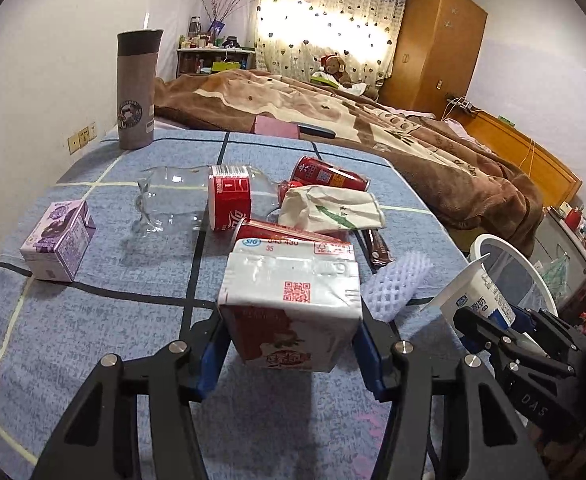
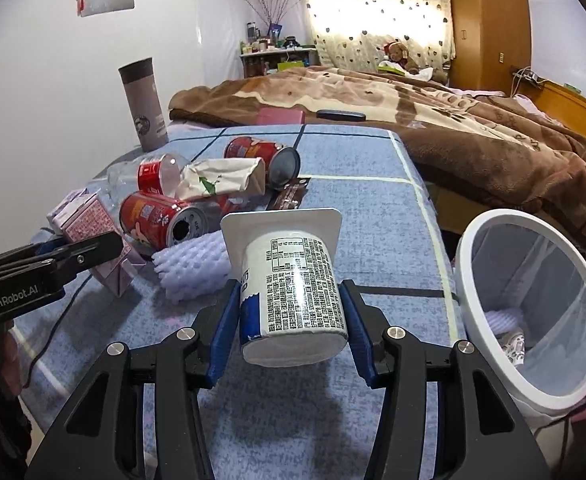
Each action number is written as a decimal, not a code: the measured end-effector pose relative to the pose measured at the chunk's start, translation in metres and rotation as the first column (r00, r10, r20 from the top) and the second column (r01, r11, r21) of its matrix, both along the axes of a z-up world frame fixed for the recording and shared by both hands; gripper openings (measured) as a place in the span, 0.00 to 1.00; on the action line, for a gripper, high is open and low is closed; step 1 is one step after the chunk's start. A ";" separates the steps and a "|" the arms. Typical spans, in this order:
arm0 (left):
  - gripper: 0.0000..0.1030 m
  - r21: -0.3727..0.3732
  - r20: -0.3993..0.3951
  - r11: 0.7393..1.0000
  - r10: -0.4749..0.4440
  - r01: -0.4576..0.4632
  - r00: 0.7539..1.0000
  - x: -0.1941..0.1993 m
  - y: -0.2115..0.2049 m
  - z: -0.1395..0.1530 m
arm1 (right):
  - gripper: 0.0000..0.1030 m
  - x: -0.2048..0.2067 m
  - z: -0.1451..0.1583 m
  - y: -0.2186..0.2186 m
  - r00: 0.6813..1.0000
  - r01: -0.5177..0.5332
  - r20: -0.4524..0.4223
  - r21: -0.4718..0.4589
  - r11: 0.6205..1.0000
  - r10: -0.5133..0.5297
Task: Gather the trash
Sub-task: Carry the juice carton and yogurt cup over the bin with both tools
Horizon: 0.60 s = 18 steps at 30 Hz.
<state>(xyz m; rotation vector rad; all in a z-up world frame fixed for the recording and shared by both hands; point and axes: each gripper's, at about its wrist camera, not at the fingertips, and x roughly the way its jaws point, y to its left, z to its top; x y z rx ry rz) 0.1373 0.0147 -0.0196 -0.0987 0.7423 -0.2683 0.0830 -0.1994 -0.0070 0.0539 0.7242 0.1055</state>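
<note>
Gripping a red-and-white milk carton [image 1: 291,304] in the left gripper [image 1: 291,344], jaws clenched on its sides above the blue checked tablecloth [image 1: 93,340]. Clamping a yogurt cup [image 2: 291,288] in the right gripper [image 2: 293,336], just beside the white-rimmed bin [image 2: 533,308]. Cans [image 2: 159,220], a clear bottle [image 1: 181,200] and foam netting [image 2: 193,268] lying farther back.

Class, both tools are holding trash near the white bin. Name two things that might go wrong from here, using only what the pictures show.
1. The right tool grips the yogurt cup on its smooth tapered sides, so it may slip before reaching the white bin.
2. The left tool holds the milk carton close by; swinging both toward the bin at once could make them collide.
</note>
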 end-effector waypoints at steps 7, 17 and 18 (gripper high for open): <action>0.56 0.006 0.026 1.000 -0.006 0.006 1.000 -0.009 -0.006 0.011 | 0.50 -0.004 0.005 -0.006 1.000 0.013 0.017 0.029 0.999 -0.014; 0.56 0.018 0.057 0.998 -0.054 0.053 0.997 -0.015 -0.027 0.026 | 0.50 -0.014 0.018 -0.028 0.997 0.047 0.059 0.072 0.996 -0.051; 0.56 0.020 0.059 0.998 -0.062 0.061 0.996 -0.015 -0.031 0.028 | 0.50 -0.015 0.019 -0.031 0.996 0.054 0.063 0.073 0.996 -0.059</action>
